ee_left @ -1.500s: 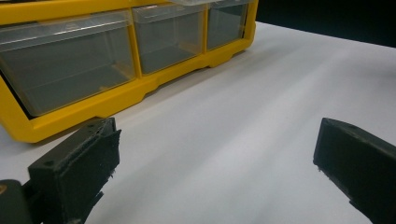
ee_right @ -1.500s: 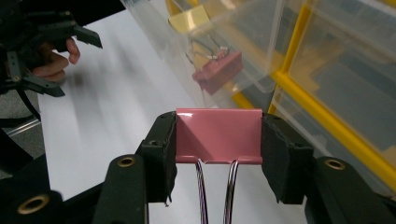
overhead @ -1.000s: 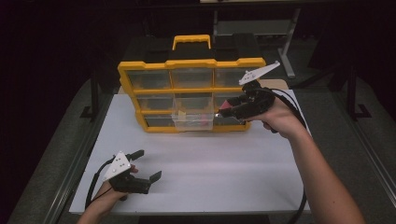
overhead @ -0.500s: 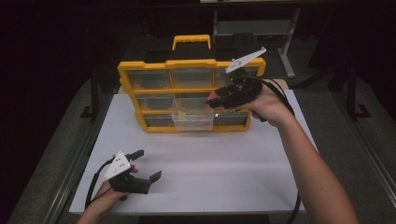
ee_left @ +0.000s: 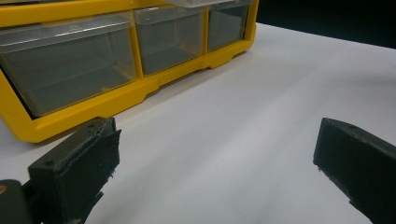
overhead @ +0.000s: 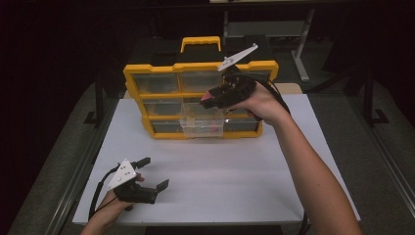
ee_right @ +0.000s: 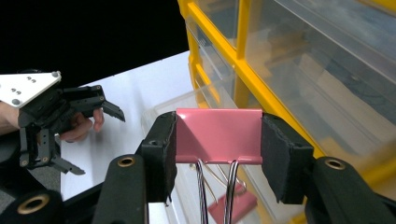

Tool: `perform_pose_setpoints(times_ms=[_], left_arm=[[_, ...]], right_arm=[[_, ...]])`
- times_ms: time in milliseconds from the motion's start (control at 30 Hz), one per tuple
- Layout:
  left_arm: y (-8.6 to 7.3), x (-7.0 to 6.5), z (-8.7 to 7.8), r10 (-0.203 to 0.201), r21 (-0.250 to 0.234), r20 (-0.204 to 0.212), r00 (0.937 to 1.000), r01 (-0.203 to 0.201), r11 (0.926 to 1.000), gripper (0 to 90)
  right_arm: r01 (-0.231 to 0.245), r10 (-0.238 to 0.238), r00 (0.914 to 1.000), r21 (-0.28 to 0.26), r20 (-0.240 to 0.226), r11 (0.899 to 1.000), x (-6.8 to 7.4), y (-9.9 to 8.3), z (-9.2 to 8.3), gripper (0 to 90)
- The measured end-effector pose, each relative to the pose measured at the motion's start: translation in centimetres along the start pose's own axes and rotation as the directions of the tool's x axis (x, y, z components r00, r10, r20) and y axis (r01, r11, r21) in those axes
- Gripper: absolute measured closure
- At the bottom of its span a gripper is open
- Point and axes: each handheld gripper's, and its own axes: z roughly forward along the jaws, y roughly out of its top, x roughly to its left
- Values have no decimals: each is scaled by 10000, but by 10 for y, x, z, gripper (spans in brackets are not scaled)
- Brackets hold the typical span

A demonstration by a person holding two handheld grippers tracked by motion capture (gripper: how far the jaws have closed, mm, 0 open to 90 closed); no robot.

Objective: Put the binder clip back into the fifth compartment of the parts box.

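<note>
We're over the white rectangular tabletop (overhead: 220,186), where the yellow plastic organiser cabinet with clear drawers (overhead: 147,71) stands upright at the far side, and its clear plastic drawer (overhead: 201,125) in the bottom row is pulled out toward us. Our right hand-held gripper (overhead: 208,99) hangs just above that open drawer, clamped on the pink metal binder clip with silver wire handles (ee_right: 218,135); in the right gripper view the pads press on the two ends of its folded back, handles dangling below. We judge it light, stiff and slick on its painted steel, so a grip across the flat back beats the springy wire loops, which would swivel. Another pink clip (ee_right: 233,205) seems to lie in the drawer beneath. Our left hand-held gripper (overhead: 155,172) rests low at the near left, jaws spread wide, holding nothing.
</note>
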Motion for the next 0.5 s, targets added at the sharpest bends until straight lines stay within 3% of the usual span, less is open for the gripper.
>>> perform_pose_setpoints(times_ms=[333, 433, 500], left_arm=[[0, 0, 0, 123, 37, 32, 9999, -123, 9999, 3], [0, 0, -1, 57, 13, 27, 10000, -57, 10000, 3], [0, 1, -1, 84, 9, 28, 10000, -84, 10000, 3]], right_arm=[[154, -141, 9996, 509, -262, 9986, -2, 2, 29, 488], [187, -174, 9997, 705, -189, 9973, -2, 0, 36, 427], [198, -187, 9997, 622, -185, 9979, -4, 0, 35, 432]])
